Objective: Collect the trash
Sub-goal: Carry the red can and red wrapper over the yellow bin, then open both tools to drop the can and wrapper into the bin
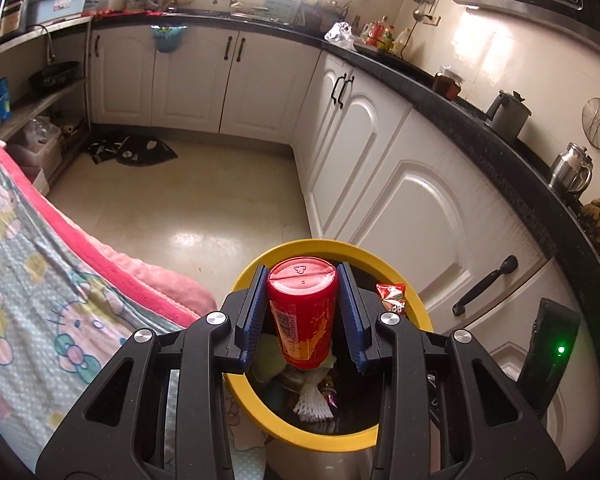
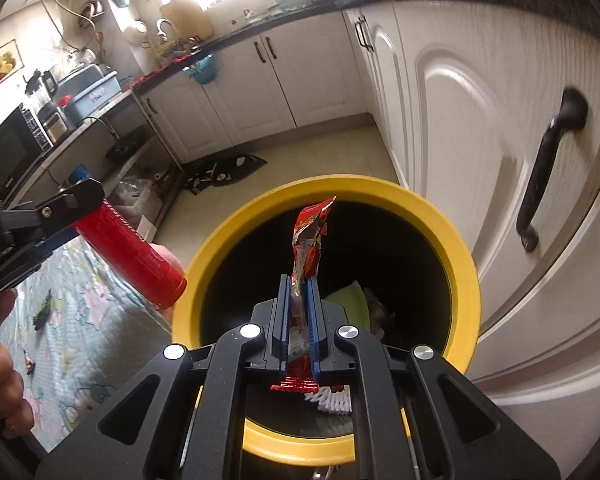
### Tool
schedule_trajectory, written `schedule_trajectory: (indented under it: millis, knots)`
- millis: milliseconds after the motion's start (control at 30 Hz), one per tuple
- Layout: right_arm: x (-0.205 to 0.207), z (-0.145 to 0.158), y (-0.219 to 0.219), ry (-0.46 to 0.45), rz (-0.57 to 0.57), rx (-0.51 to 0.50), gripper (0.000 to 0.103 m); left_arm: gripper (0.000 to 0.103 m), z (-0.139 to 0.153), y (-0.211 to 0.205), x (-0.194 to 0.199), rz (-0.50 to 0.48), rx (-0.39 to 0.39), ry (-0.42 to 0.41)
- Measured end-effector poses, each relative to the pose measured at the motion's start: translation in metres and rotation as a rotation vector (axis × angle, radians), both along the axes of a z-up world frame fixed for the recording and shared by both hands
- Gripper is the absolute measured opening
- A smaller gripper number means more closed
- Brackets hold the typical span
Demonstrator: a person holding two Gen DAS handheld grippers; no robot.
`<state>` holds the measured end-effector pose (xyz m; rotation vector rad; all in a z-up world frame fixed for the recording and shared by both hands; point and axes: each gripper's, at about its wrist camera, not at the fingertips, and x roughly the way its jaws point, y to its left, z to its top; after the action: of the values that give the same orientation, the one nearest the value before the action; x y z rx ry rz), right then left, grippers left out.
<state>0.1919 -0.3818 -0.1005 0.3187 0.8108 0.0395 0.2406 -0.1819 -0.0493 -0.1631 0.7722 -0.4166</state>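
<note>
My left gripper (image 1: 302, 276) is shut on a red cylindrical can (image 1: 302, 312) and holds it over the yellow-rimmed trash bin (image 1: 416, 300). The can also shows in the right wrist view (image 2: 140, 252), at the bin's left edge. My right gripper (image 2: 299, 286) is shut on a red snack wrapper (image 2: 310, 240) and holds it above the bin's opening (image 2: 466, 280). The wrapper's tip shows in the left wrist view (image 1: 392, 298). Inside the bin lie white foam netting (image 1: 314, 400) and other scraps.
White cabinet doors with black handles (image 2: 548, 168) stand close on the right of the bin. A patterned blanket (image 1: 40, 280) with a pink edge lies to the left. A dark mat (image 1: 132, 150) lies on the floor by the far cabinets.
</note>
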Motion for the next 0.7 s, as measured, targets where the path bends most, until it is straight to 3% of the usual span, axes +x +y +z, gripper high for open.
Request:
schedule_trajectory:
  millis: [200, 267, 400, 500, 667, 700]
  knots:
    - [0.002, -0.013, -0.005, 0.030, -0.029, 0.011, 0.015, 0.031, -0.013, -0.002, 0.004, 0.002, 0.005, 0.032]
    - [0.003, -0.014, -0.007, 0.034, -0.042, 0.008, 0.025, 0.043, -0.015, 0.000, 0.005, 0.009, 0.006, 0.037]
    - [0.001, -0.012, -0.008, 0.025, -0.061, 0.011, 0.041, 0.050, -0.016, 0.006, 0.005, 0.025, -0.002, 0.043]
    - [-0.001, -0.010, -0.007, 0.017, -0.076, 0.011, 0.055, 0.062, -0.014, 0.013, 0.003, 0.043, -0.008, 0.044]
    - [-0.006, -0.003, -0.008, -0.008, -0.109, 0.017, 0.072, 0.092, -0.010, 0.029, -0.003, 0.084, -0.027, 0.044]
    - [-0.008, -0.001, -0.008, -0.015, -0.114, 0.016, 0.075, 0.092, -0.009, 0.033, -0.004, 0.096, -0.030, 0.043]
